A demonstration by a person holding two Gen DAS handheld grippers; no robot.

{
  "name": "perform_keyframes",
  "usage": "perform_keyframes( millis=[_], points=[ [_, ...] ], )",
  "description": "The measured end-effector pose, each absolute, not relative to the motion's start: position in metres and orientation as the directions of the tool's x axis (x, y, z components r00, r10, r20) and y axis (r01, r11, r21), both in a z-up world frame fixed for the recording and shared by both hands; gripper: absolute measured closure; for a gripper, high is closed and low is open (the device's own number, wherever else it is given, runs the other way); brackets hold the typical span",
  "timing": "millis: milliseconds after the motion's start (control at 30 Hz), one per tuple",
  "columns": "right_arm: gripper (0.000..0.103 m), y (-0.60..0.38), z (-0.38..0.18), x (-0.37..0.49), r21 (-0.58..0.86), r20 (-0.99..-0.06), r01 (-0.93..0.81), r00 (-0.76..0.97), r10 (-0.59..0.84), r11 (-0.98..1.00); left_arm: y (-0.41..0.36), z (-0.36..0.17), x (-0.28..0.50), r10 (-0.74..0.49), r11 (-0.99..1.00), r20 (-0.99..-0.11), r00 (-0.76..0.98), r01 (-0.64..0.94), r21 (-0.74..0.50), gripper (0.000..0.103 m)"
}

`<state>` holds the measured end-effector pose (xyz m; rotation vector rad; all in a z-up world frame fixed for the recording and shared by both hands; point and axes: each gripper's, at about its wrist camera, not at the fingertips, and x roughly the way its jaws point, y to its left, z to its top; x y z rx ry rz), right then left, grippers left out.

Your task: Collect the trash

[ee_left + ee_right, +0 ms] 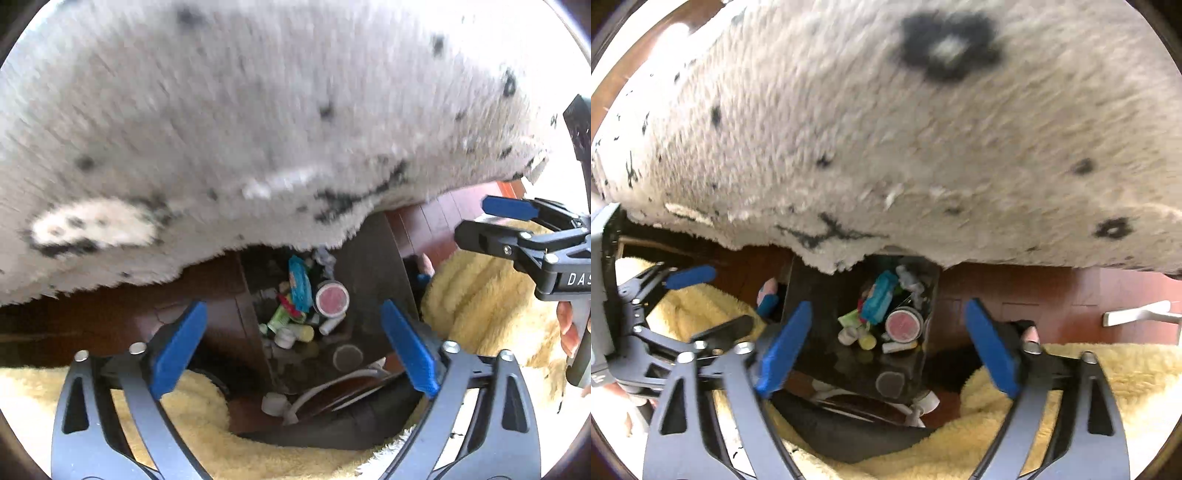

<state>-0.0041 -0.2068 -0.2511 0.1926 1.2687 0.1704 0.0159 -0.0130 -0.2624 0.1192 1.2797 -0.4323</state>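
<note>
A dark bin (pixel 369 266) (pixel 857 365) stands below both grippers. It holds several pieces of trash: a teal wrapper (pixel 299 284) (pixel 879 299), a round pink-topped tub (pixel 332 299) (pixel 905 325), small white bottles and a yellow cap (pixel 868 341). My left gripper (pixel 292 305) (pixel 733 297) points down over the bin, jaws wide, nothing between the blue pads. My right gripper (pixel 888 305) (pixel 472 219) hangs beside it, equally wide and empty. A shaggy grey rug (pixel 258 129) (pixel 923 129) with black spots, blurred, hides the bin's far rim.
Yellow fluffy fabric (pixel 480 295) (pixel 1071 369) lies on both sides of the bin. A white cable with a plug (pixel 280 402) and dark cloth (pixel 842 432) lie at the bin's near side. Red-brown wooden floor (pixel 1034 288) shows to the right, with a white bar-shaped object (pixel 1137 314) on it.
</note>
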Motion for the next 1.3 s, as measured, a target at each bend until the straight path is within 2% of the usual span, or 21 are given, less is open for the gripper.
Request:
perform_keyframes(
  millis=[133,267,467,700,833,1000,1300],
  points=[
    [0.004,-0.219,-0.223,-0.007,0.185,-0.912,-0.008,0.372,0.175,0.983,-0.009,-0.222,0.017,-0.24,0.921,-0.915,0.323,0.374,-0.109,0.008],
    [0.004,-0.226,-0.177,-0.015,0.092,-0.859,-0.002,0.506,0.08,0.996,-0.005,-0.168,0.015,-0.227,0.929,-0.853,0.469,0.367,-0.045,0.008],
    [0.004,-0.238,-0.092,-0.033,0.018,-0.707,0.037,0.707,-0.014,0.999,-0.002,-0.086,0.008,-0.229,0.945,-0.72,0.655,0.328,-0.001,0.008],
    [0.004,-0.247,-0.011,-0.056,0.028,-0.515,0.054,0.857,-0.032,0.998,0.004,-0.007,-0.005,-0.233,0.954,-0.54,0.809,0.297,0.033,0.008],
    [0.004,-0.247,0.029,-0.069,0.022,-0.409,0.073,0.911,-0.058,0.997,0.0,0.025,-0.011,-0.24,0.955,-0.458,0.856,0.294,0.049,0.008],
    [0.004,-0.248,0.062,-0.081,0.021,-0.318,0.084,0.945,-0.073,0.996,0.0,0.063,-0.02,-0.249,0.956,-0.368,0.896,0.289,0.057,0.008],
    [0.004,-0.242,0.082,-0.101,0.033,-0.241,0.131,0.963,-0.119,0.991,0.005,0.091,-0.039,-0.24,0.964,-0.274,0.931,0.261,0.043,0.008]
  ],
)
